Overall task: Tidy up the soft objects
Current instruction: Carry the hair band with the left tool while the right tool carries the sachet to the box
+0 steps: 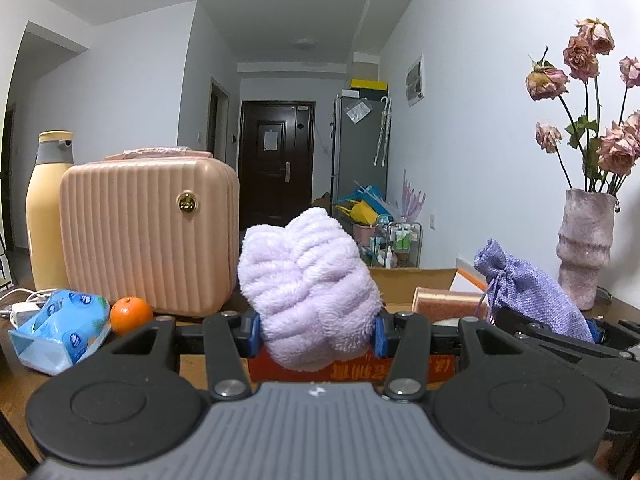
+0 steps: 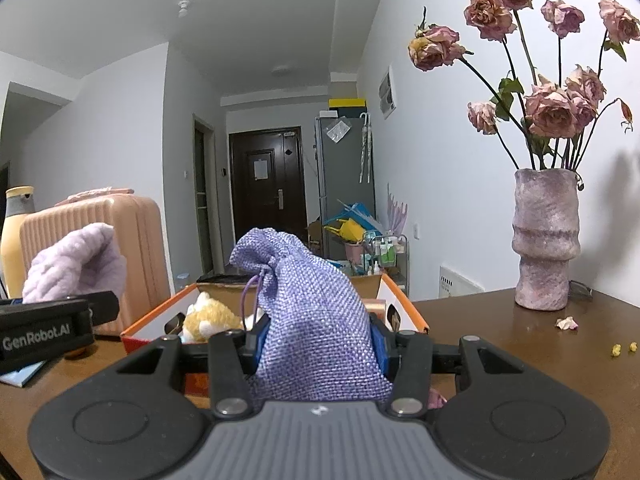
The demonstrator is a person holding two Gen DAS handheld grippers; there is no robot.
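Left gripper (image 1: 318,330) fingers clamp lilac fleece bundle (image 1: 308,280) between pads. Right gripper (image 2: 318,344) pinches purple drawstring pouch (image 2: 312,320), above open box (image 2: 404,300).

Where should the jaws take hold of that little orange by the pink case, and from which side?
Grip the orange across its widest middle, coming down from above. It is round and sits close between the pink case and the blue tissue pack, so a sideways approach looks crowded. Both grippers are full right now.

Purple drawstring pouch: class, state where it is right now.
The purple drawstring pouch is clamped in the right hand-held gripper, above the near end of the orange-rimmed box, right of the lilac towel.
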